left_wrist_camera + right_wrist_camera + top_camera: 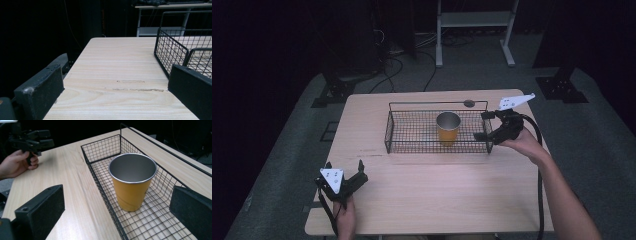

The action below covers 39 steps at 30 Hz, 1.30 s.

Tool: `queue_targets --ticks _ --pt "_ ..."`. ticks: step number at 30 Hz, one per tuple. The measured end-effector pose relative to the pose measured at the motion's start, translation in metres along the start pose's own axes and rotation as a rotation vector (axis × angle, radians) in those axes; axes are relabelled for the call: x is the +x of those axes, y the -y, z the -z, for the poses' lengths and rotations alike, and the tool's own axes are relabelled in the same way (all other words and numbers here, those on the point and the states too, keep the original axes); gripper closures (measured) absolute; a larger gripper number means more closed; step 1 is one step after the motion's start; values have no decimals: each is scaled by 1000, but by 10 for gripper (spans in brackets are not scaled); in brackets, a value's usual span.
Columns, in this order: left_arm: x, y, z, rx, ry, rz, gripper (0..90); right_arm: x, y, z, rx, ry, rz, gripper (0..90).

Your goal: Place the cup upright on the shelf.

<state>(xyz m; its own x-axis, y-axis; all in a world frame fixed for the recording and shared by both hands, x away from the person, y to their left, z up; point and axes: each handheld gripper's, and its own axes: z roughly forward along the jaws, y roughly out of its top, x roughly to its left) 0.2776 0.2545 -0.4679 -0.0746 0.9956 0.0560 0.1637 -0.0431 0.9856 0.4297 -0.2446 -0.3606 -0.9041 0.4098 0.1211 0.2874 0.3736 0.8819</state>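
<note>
- The right gripper (486,125) is at the right end of the basket (412,148). Its two black jaws are wide apart and hold nothing.
- One of its jaws is over the inside of the basket. The other is over the table (437,195), just outside the near wall of the basket.
- In the right gripper view, the right gripper (116,215) looks along the basket, and the cup (132,182) stands between the two jaws but farther off. Nothing touches the cup.
- The cup (448,128) is yellow on the outside and shiny grey on the inside. It stands upright in the basket, a bit right of the middle, with its open top facing up. Nothing is seen inside it.
- The basket (105,195) is made of thin black wire, is long and low, and sits on the far half of the table.
- The left gripper (344,167) is near the front left corner of the table, well apart from the basket. Its jaws are spread wide too, with nothing between them.
- In the left gripper view, the left gripper (115,97) looks over the bare wood of the table (117,62), and a corner of the basket (170,53) shows at the right.
- The left gripper (32,140) also shows far off in the right gripper view, held in a hand (16,165).
</note>
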Motion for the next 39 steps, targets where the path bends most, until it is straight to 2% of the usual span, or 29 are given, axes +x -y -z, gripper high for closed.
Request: queue_targets --ticks 15,39 --pt "0 0 0 0 0 -4 0 11 21 13 -5 -8 -5 0" --pt "-1 0 0 1 1 -9 0 24 41 23 -12 -19 -21 2"
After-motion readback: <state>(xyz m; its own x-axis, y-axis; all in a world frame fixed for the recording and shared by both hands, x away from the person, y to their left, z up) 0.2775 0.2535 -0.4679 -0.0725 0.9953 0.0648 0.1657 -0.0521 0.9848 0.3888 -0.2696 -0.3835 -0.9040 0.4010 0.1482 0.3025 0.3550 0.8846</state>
